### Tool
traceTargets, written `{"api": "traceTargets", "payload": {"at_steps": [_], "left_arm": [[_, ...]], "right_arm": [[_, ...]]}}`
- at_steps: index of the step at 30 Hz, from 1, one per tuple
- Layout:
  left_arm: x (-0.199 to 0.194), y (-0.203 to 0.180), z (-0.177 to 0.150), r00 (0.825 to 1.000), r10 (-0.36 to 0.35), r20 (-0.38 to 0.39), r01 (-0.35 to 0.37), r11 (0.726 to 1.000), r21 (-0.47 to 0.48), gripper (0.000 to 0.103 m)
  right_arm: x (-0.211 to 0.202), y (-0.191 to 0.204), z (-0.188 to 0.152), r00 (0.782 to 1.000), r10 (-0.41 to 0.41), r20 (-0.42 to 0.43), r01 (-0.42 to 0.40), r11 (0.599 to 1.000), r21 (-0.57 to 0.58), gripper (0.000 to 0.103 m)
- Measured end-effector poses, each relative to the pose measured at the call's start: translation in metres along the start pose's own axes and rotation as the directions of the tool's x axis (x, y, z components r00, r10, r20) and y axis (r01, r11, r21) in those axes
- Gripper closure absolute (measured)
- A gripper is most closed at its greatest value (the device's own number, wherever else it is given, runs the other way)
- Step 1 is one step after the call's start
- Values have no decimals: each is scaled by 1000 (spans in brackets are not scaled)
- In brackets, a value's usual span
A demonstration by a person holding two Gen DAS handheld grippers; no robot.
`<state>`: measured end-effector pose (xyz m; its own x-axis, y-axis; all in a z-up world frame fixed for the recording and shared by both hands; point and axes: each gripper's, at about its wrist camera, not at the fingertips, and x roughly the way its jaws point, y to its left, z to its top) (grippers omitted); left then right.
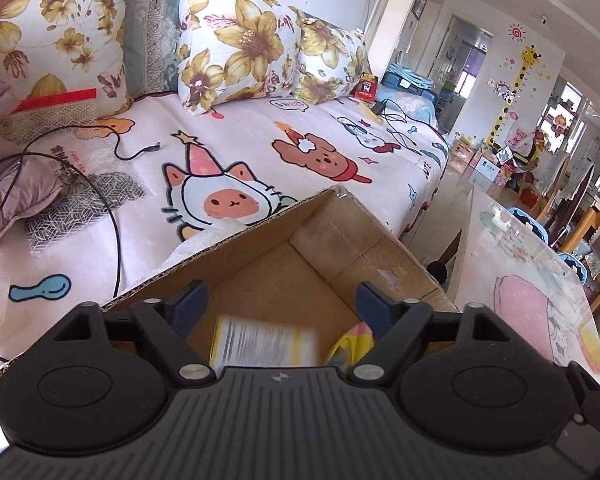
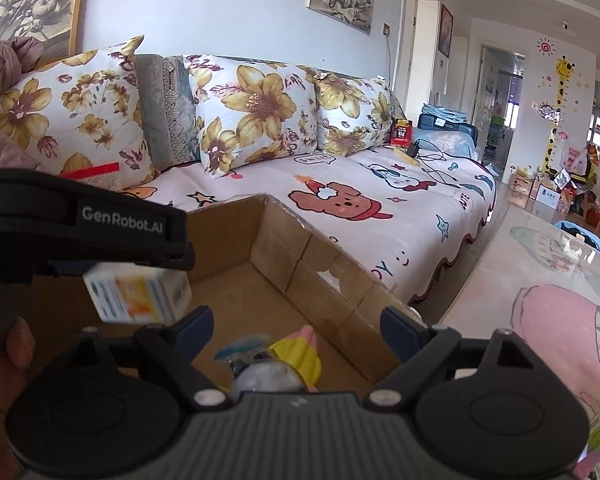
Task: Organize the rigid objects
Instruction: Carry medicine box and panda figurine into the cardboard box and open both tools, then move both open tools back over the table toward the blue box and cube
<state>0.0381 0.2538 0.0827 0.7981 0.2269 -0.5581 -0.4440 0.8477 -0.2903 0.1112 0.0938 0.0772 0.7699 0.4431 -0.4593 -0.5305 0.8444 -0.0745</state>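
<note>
An open cardboard box [image 1: 340,240] stands against the sofa's front. My left gripper [image 1: 283,300] hovers over it, open, its blue pads wide apart. Below them a small white and yellow carton [image 1: 264,344] shows blurred inside the box, touching neither pad. A yellow and pink toy [image 1: 352,344] lies at the box's right side. In the right wrist view my right gripper [image 2: 298,324] is open over the same cardboard box [image 2: 300,264], above the yellow and pink toy [image 2: 300,354] and a clear round item [image 2: 264,376]. The carton [image 2: 136,298] hangs just under the left gripper's black body [image 2: 80,220].
Behind the box is a sofa with a cartoon blanket [image 1: 260,152], floral cushions [image 1: 240,44] and black cables [image 1: 116,208]. A glass-topped table [image 2: 560,280] with a pink drawing lies to the right. A person's hand [image 2: 16,352] shows at the left edge.
</note>
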Motion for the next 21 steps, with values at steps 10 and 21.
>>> {"api": "traceTargets", "payload": {"at_steps": [10, 21], "left_arm": [[3, -10, -3, 999, -53, -7, 53, 995, 81, 0], [9, -13, -3, 995, -104, -5, 104, 985, 138, 0]], "right_arm": [[-44, -12, -14, 991, -129, 39, 128, 992, 21, 8], [-73, -29, -29, 977, -205, 57, 200, 977, 76, 8]]}}
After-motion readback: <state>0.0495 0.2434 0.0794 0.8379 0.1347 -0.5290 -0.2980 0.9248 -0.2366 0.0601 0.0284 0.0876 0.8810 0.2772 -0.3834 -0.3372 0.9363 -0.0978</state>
